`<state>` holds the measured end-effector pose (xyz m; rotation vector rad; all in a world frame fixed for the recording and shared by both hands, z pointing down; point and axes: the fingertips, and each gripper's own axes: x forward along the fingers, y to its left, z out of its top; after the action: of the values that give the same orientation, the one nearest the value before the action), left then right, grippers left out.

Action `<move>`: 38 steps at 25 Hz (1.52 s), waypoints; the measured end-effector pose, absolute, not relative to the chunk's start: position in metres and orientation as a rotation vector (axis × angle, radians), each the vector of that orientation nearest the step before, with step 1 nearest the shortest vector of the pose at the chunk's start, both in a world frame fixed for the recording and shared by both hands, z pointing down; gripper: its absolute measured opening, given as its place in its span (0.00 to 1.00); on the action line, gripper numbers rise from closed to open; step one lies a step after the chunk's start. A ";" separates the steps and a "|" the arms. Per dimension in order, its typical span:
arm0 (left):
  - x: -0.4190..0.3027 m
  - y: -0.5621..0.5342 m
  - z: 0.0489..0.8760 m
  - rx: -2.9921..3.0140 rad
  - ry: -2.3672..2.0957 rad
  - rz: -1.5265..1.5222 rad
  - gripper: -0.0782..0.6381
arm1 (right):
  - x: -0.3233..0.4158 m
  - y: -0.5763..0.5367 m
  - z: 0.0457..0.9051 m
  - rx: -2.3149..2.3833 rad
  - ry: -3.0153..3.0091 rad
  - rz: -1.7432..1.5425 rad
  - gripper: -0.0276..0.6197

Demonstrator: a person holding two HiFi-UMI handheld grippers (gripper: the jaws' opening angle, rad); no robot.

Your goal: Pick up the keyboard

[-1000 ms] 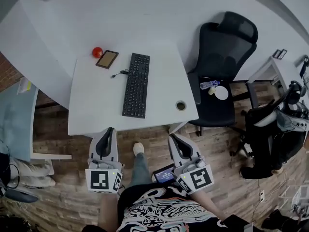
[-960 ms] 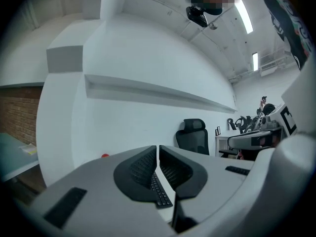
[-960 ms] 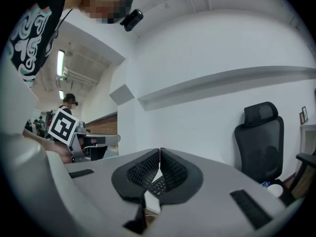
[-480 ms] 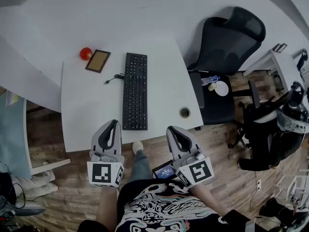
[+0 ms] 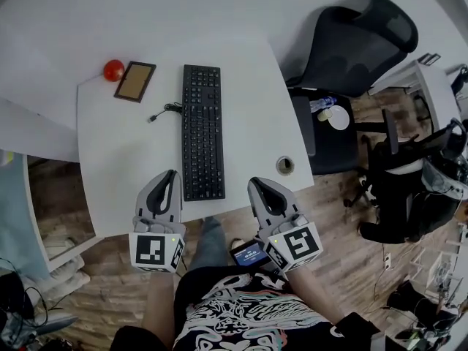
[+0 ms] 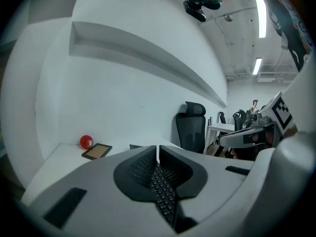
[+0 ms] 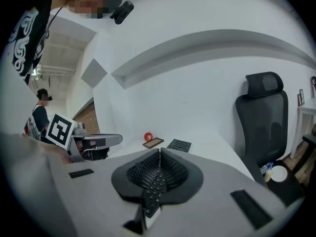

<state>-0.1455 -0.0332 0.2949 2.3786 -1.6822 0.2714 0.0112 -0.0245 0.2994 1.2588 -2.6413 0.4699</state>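
Keyboard (image 5: 202,131) lying lengthwise on the white desk (image 5: 252,86), near end between left gripper (image 5: 170,174) and right gripper (image 5: 253,184), both closed and empty; unopened jaws risk shoving it farther away.

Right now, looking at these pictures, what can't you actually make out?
- Black rectangular keyboard: key lettering too small in the head view; in the two gripper views the shut left gripper and right gripper each cover most of it.
- Small lit screen at the person's waist: print too small, head view.
- Flat brown-faced panel beside the round red ball: too small to identify, every view.
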 end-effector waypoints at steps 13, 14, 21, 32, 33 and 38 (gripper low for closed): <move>-0.156 -0.089 0.350 2.337 -1.575 0.411 0.15 | 0.000 -0.077 0.370 1.272 -2.443 0.663 0.09; -0.156 -0.091 0.354 2.338 -1.561 0.420 0.15 | 0.000 -0.080 0.374 1.273 -2.436 0.677 0.09; -0.161 -0.103 0.387 2.257 -1.514 0.485 0.15 | -0.007 -0.097 0.402 1.250 -2.380 0.771 0.09; -0.176 -0.121 0.428 2.142 -1.449 0.535 0.15 | -0.024 -0.116 0.440 1.176 -2.331 0.910 0.09; -0.176 -0.123 0.430 2.141 -1.441 0.539 0.15 | -0.025 -0.120 0.442 1.178 -2.332 0.920 0.09; -0.174 -0.120 0.444 2.086 -1.391 0.538 0.15 | -0.026 -0.121 0.457 1.137 -2.311 1.017 0.09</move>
<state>-0.1742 -0.1201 0.4436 2.0864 -1.3914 0.5381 -0.0259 -0.1210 0.4568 1.1371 -2.3112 1.0173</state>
